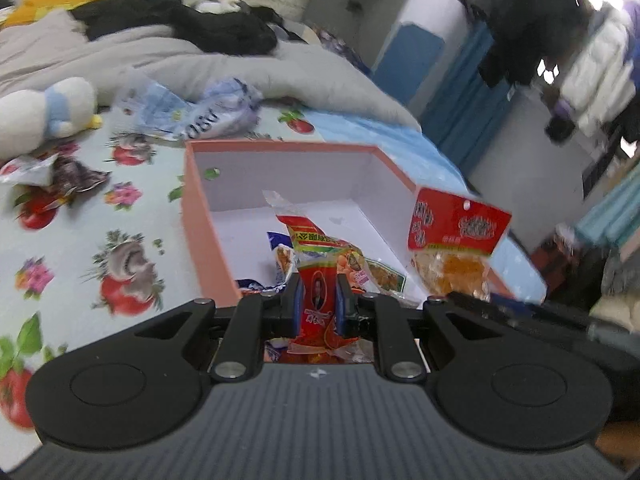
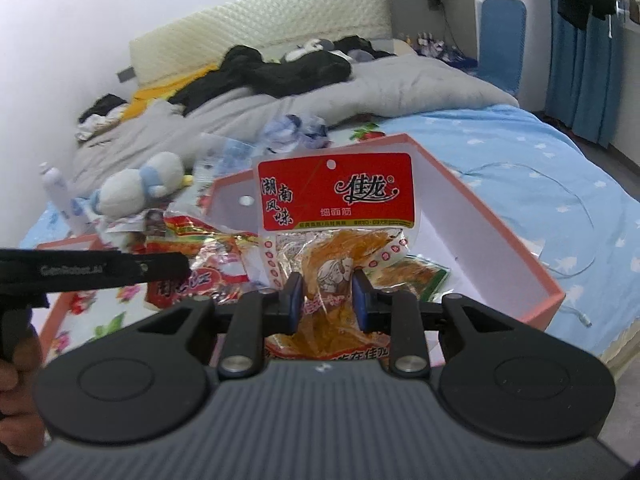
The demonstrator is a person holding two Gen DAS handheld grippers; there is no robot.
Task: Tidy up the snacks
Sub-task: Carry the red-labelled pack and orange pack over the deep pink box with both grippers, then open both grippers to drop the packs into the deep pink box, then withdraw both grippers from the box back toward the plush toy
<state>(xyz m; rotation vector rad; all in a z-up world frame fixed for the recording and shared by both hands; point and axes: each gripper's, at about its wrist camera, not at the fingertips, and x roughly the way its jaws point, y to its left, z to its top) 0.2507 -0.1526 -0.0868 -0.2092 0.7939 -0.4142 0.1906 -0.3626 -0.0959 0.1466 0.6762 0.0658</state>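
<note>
Left gripper (image 1: pixel 318 300) clamps a red sachet (image 1: pixel 318 292) above the pink box (image 1: pixel 204 240); right gripper (image 2: pixel 326 300) grips a red-headed snack pack (image 2: pixel 336 216)

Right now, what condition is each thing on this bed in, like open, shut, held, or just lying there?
Pink box: open, no lid on it, a few snack packets inside.
Left gripper: shut on a small red sachet.
Right gripper: shut on a red-topped snack bag, held upright over the box.
Plush toy: lying on its side.
Grey duvet: rumpled.
</note>
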